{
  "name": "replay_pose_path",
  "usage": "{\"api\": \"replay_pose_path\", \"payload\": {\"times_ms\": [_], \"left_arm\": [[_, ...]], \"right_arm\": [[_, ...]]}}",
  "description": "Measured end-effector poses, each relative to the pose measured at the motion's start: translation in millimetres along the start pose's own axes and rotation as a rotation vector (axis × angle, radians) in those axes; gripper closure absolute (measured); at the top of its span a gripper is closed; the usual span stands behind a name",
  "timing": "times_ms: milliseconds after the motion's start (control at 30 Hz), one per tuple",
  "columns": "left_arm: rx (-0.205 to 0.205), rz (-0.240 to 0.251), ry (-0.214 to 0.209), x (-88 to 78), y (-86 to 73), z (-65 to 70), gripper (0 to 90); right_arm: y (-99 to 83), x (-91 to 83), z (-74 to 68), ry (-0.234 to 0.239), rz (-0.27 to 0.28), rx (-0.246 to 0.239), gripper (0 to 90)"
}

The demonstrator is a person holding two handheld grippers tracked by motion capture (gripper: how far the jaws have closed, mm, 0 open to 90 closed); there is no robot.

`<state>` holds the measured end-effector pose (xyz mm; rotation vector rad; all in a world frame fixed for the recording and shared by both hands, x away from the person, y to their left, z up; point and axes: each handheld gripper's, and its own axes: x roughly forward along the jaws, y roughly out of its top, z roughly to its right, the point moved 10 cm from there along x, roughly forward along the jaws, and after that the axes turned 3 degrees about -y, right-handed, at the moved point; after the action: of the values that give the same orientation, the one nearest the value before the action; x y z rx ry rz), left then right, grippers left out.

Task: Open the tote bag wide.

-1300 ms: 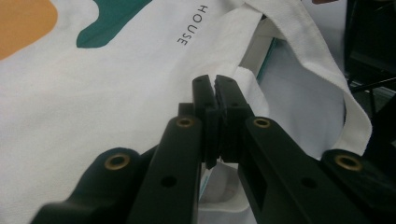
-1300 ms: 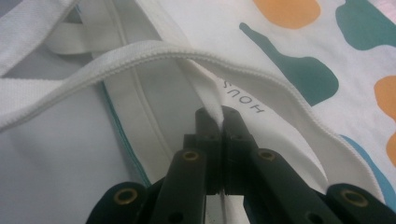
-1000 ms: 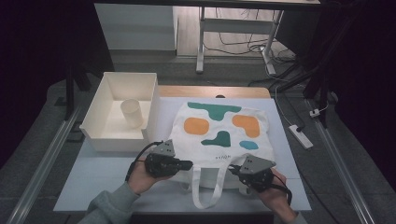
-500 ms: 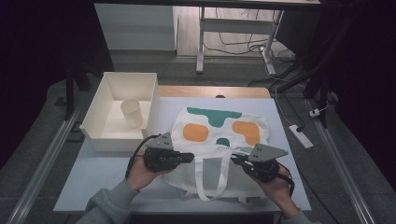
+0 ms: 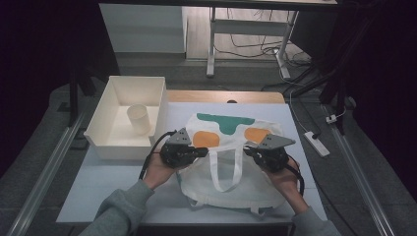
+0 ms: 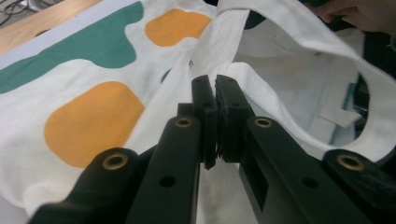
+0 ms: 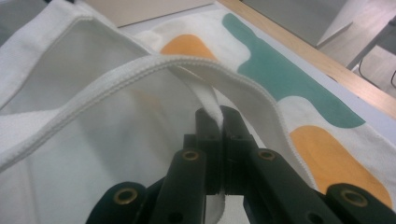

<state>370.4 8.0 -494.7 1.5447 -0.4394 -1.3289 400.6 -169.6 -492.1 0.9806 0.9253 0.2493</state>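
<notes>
A white tote bag point(image 5: 231, 189) with green and orange patches lies mid-table, its mouth toward the person. My left gripper point(image 5: 202, 152) is shut on the left side of the bag's upper rim point(image 6: 243, 74). At the right side of that rim, my right gripper point(image 5: 247, 151) is shut on the cloth point(image 7: 209, 100). Both hold the upper layer lifted and drawn back over the print, so the mouth gapes and the white inside point(image 7: 70, 140) shows. A handle loop point(image 5: 223, 172) hangs between the grippers.
A white bin point(image 5: 105, 140) stands at the table's left with a pale cup point(image 5: 138, 119) upright inside it. A wooden strip point(image 5: 226, 96) runs along the far edge. A power strip point(image 5: 316, 143) lies on the floor to the right. Bare tabletop point(image 5: 108, 182) lies in front of the bin.
Both grippers have moved away from the person and up, taking the bag's upper rim with them. The bag's mouth has opened and the raised cloth now covers the nearer part of the print.
</notes>
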Motion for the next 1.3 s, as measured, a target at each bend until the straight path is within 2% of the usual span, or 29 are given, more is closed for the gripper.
{"api": "replay_pose_path", "payload": {"times_ms": [33,467,800,1067,1300], "left_arm": [[-0.007,-0.002,0.005,3.6,0.9,-4.8,86.5],[-0.047,-0.030,0.039,23.4,-0.6,-29.6,86.3],[-0.080,-0.036,0.057,40.4,4.4,-49.1,86.9],[-0.102,-0.078,0.049,55.3,-6.1,-58.6,86.8],[-0.100,-0.081,0.042,55.6,-7.7,-59.0,84.5]], "right_arm": [[-0.4,7.2,6.5,0.001,-0.005,0.029,87.8],[-9.2,36.0,28.8,-0.006,-0.059,0.069,87.7],[-18.1,64.1,51.8,-0.008,-0.095,0.133,87.7],[-30.2,75.6,56.4,0.009,-0.124,0.173,87.5],[-33.9,78.6,55.0,0.017,-0.128,0.182,87.3]]}}
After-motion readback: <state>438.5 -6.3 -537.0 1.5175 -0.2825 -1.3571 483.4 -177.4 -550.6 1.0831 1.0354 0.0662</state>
